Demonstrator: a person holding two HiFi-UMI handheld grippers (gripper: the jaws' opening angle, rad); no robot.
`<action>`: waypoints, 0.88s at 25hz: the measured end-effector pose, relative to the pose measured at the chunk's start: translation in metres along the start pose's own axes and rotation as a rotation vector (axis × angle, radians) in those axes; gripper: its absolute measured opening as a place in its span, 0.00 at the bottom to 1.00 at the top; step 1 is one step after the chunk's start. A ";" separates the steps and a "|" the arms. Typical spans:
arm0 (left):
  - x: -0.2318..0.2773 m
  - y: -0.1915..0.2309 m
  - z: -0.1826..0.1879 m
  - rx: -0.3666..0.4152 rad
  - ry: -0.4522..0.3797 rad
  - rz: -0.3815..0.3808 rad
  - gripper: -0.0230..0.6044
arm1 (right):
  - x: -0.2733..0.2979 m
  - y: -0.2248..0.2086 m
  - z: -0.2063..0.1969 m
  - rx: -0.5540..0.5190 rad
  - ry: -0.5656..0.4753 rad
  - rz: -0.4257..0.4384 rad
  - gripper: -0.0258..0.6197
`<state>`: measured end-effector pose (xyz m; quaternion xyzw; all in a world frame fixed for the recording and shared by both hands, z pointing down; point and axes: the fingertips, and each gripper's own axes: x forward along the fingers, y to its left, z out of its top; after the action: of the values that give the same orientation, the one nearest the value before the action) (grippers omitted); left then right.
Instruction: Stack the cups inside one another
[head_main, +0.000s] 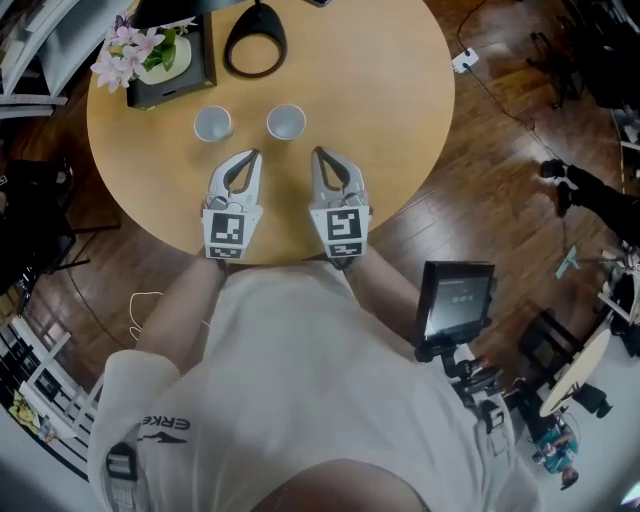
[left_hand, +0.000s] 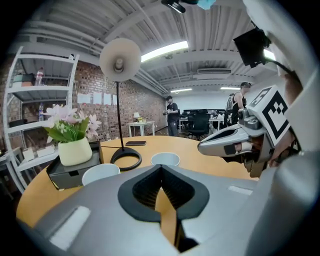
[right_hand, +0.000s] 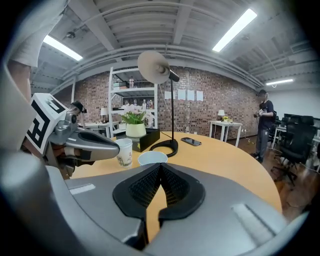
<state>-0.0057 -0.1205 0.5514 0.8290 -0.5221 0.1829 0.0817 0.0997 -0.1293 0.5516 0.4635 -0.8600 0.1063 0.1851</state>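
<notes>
the left gripper (head_main: 252, 156) is held over the near edge of the round wooden table (head_main: 390, 110), its jaws pressed together with nothing between them. the right gripper (head_main: 319, 153) is just beside it, jaws likewise closed and empty. each carries a cube with a black-and-white square marker, a pattern only, no words.

two white paper cups stand upright and apart near the gripper tips: the left cup (head_main: 212, 123) ahead and slightly left of the left gripper, the right cup (head_main: 286, 121) ahead of the gap between the two grippers. in the right gripper view the left cup shows a faint print on its side, too small to read.

behind the cups are a black lamp base (head_main: 255, 45) and a black box (head_main: 170, 75) holding a white pot of pink flowers (head_main: 150, 48).

the person's white sleeve (head_main: 150, 425) reads "erke". a small black screen (head_main: 458, 298) at the person's right shows pale lines, not legible.
</notes>
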 end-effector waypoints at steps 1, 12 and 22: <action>0.002 0.000 -0.006 -0.005 0.013 0.000 0.04 | 0.004 0.001 -0.006 0.003 0.013 0.004 0.06; 0.019 0.000 -0.046 -0.035 0.078 -0.014 0.04 | 0.037 0.012 -0.046 -0.037 0.109 0.086 0.16; 0.025 0.002 -0.058 -0.046 0.097 -0.030 0.04 | 0.075 0.029 -0.053 -0.065 0.165 0.178 0.58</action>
<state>-0.0102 -0.1229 0.6143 0.8247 -0.5093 0.2094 0.1287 0.0496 -0.1511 0.6305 0.3686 -0.8826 0.1324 0.2601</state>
